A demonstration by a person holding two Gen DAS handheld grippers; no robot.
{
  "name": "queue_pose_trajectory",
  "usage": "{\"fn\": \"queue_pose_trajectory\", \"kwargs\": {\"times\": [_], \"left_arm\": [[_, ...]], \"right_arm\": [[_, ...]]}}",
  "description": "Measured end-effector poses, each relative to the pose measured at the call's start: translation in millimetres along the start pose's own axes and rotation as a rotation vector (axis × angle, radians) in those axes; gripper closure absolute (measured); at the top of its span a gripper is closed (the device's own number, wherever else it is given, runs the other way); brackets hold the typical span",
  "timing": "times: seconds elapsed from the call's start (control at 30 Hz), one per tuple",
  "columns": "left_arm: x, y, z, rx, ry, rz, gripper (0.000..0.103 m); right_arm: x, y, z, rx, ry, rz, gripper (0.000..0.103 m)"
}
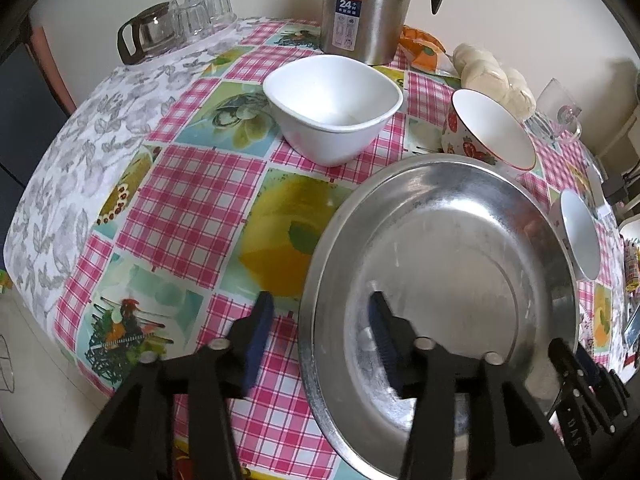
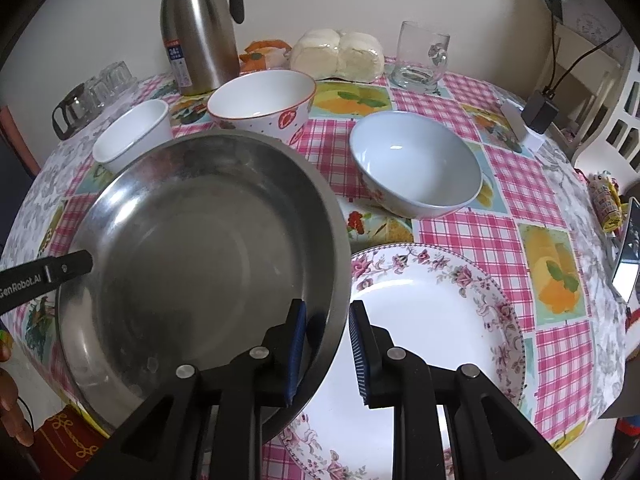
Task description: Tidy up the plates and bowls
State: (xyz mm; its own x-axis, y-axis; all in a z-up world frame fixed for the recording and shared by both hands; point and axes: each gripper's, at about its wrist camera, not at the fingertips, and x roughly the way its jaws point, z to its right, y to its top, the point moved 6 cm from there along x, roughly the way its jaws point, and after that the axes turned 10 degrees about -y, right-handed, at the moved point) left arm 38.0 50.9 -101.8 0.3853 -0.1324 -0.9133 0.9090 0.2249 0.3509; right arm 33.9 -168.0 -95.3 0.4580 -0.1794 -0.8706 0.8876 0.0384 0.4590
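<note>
A steel plate (image 1: 440,248) is raised and tilted over the table; it also shows in the right wrist view (image 2: 200,240). My left gripper (image 1: 320,340) is open, its jaws straddling the plate's left rim. My right gripper (image 2: 326,344) straddles the plate's right rim with a gap at the outer pad; whether it grips is unclear. A floral plate (image 2: 432,320) lies under the right gripper. A white square bowl (image 1: 332,104), a strawberry bowl (image 2: 264,100) and a pale blue bowl (image 2: 416,164) stand behind.
A steel thermos (image 2: 200,36) stands at the back by the wall. Upturned glasses (image 1: 200,12) and a glass pot (image 1: 148,36) sit back left. Bagged buns (image 2: 340,56) and a glass mug (image 2: 420,56) sit back right. A white chair (image 2: 608,112) stands at the right.
</note>
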Motion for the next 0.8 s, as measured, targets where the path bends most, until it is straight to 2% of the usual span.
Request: {"fn": "queue_pose_trajectory", "kwargs": {"times": [0.03,0.1,0.17,0.23,0.3,0.47,0.53,0.6,0.73,0.8], "left_arm": [[0.0,0.1,0.4,0.003,0.001,0.0,0.046],[0.1,0.2,1.2,0.013,0.015,-0.002,0.045],[0.7,0.2,2.3,0.028,0.034,-0.005,0.043],[0.4,0.1,3.3,0.041,0.04,-0.004,0.033],[-0.9,1.0,5.1,0.056,0.043,0.005,0.028],[-0.4,1.3,9.6,0.094,0.058,0.011,0.026],[-1.3,1.9,10.6,0.102,0.06,0.016,0.016],[-3.7,3.1,11.5,0.112,0.064,0.031,0.015],[-4.1,3.3,15.7,0.134,0.064,0.039,0.014],[-4.5,2.7,18.9,0.148,0.058,0.041,0.014]], "right_arm": [[-0.7,0.7,1.1,0.004,-0.002,0.004,0.076],[-2.3,1.6,3.3,0.014,-0.004,0.01,0.062],[-5.2,3.3,6.0,0.026,-0.011,0.025,0.053],[-8.1,5.2,7.5,0.031,-0.015,0.041,0.047],[-10.5,7.0,9.0,0.035,-0.015,0.057,0.04],[-13.5,11.2,8.4,0.028,-0.014,0.088,0.029],[-13.7,12.1,9.2,0.029,-0.013,0.095,0.028],[-14.3,12.7,10.3,0.033,-0.013,0.103,0.022],[-14.6,13.7,13.0,0.046,-0.011,0.113,0.018],[-14.8,13.8,13.5,0.049,-0.011,0.117,0.012]]}}
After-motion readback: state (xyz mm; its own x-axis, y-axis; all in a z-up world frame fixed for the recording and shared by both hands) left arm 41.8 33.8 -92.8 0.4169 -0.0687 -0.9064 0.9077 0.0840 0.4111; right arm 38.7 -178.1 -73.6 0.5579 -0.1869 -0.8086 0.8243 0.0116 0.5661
